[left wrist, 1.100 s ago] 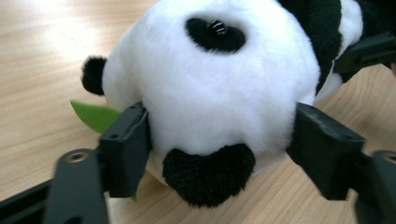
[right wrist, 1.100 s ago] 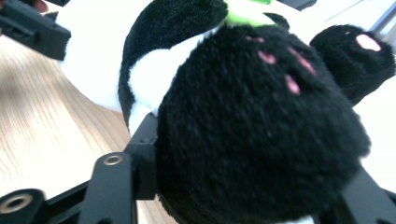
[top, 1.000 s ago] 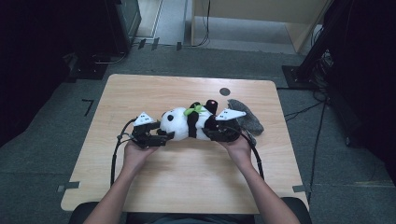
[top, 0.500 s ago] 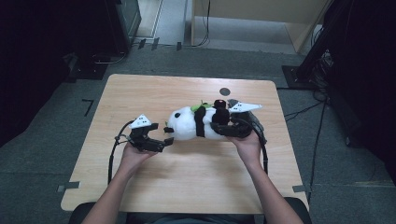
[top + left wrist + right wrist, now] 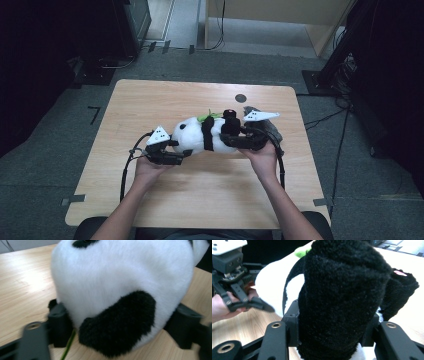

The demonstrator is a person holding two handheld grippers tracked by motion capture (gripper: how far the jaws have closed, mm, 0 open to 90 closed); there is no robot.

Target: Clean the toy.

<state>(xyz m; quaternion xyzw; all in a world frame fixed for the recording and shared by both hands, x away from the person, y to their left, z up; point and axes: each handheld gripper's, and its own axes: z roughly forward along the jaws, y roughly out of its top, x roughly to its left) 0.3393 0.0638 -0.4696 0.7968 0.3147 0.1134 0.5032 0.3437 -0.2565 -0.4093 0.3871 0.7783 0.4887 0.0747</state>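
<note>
Light wood tabletop [image 5: 165, 102] with rounded corners, a small dark round spot [image 5: 240, 98] near its far right part. Grey tape tabs stick out at the near left edge [image 5: 73, 200] and near right edge [image 5: 320, 202]. Floor [image 5: 60, 135] is grey carpet (dim all round, brighter strip at the far side). A black L-shaped mark [image 5: 94, 113] sits on the carpet left of the tabletop. Dark cabinet or equipment [image 5: 131, 22] at far left, black base and clutter beneath it. Pale wooden furniture [image 5: 280, 20] at far centre-right, a cable hanging in front. Dark stand with black base [image 5: 320, 80] at right, loose cables [image 5: 345, 125] trailing over the carpet. Left and right edges fall into shadow.
</note>
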